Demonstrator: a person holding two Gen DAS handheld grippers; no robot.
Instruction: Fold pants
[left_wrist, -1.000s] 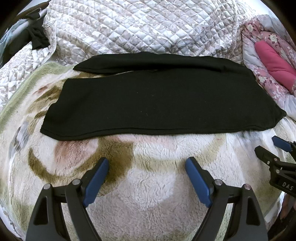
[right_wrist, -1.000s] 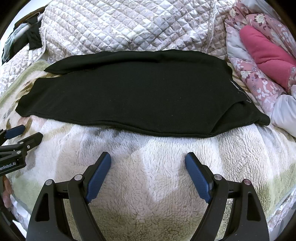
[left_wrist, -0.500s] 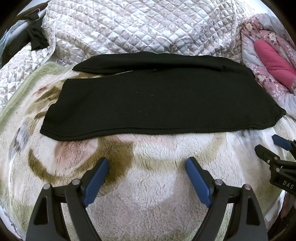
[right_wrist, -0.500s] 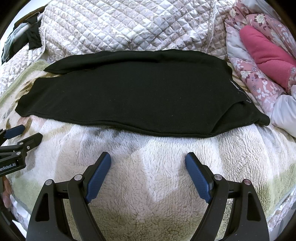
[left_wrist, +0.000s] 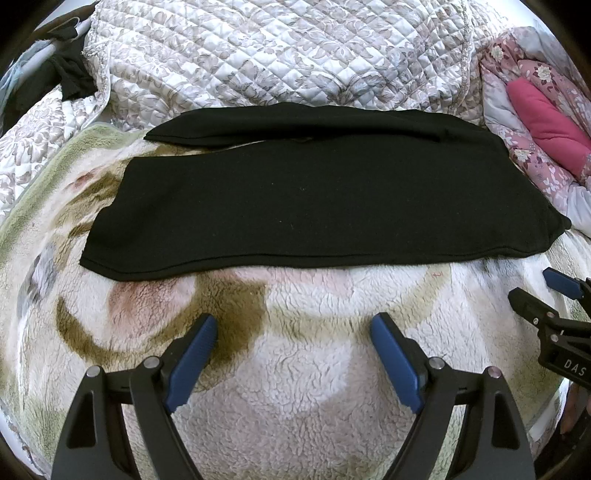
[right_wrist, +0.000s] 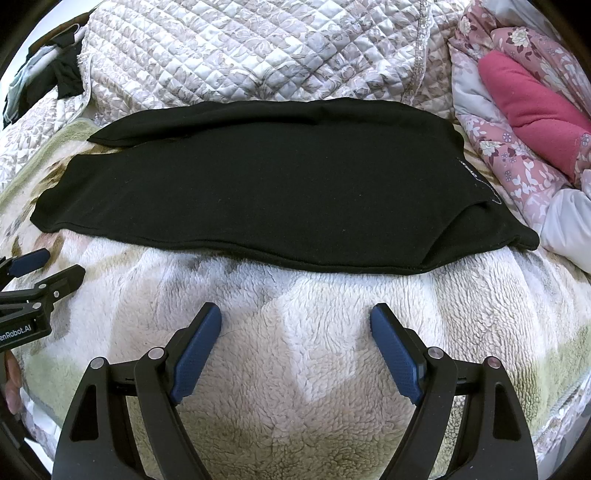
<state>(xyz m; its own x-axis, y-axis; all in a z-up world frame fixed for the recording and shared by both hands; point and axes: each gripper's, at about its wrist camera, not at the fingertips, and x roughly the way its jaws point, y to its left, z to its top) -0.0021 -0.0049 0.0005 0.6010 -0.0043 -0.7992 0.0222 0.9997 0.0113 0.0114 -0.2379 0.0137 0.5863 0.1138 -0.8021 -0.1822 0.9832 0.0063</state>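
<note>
Blue-padded fingers fill the bottom of both wrist views. The left gripper (left_wrist: 293, 330) has its jaws spread wide with nothing between them, poised above a fleecy blanket (left_wrist: 295, 387) of cream pile with olive and brown swirls. The right gripper (right_wrist: 295, 321) stands the same way, jaws wide apart and empty, over a paler part of the same blanket (right_wrist: 295, 369). Each gripper also shows in the other's view: the right one at the right edge of the left wrist view (left_wrist: 537, 295), the left one at the left edge of the right wrist view (right_wrist: 55, 269).

Beyond the fingertips, well clear of them, the black pants (left_wrist: 314, 199) lie flat across the middle of the frame on the blanket, their long near edge running left to right. One leg lies over most of the other, and a strip of the lower leg sticks out along the far edge at upper left. In the right wrist view the pants (right_wrist: 258, 192) end at the right in a folded corner, with a thin pale line of stitching or print just above it.

Farther back, a quilted bedspread (left_wrist: 277, 55) with a grey floral print rises across the top. At upper right sits floral pink bedding (right_wrist: 517, 155) with a plain pink pillow (right_wrist: 528, 103) on it. A dark garment (left_wrist: 72, 77) hangs at upper left.
</note>
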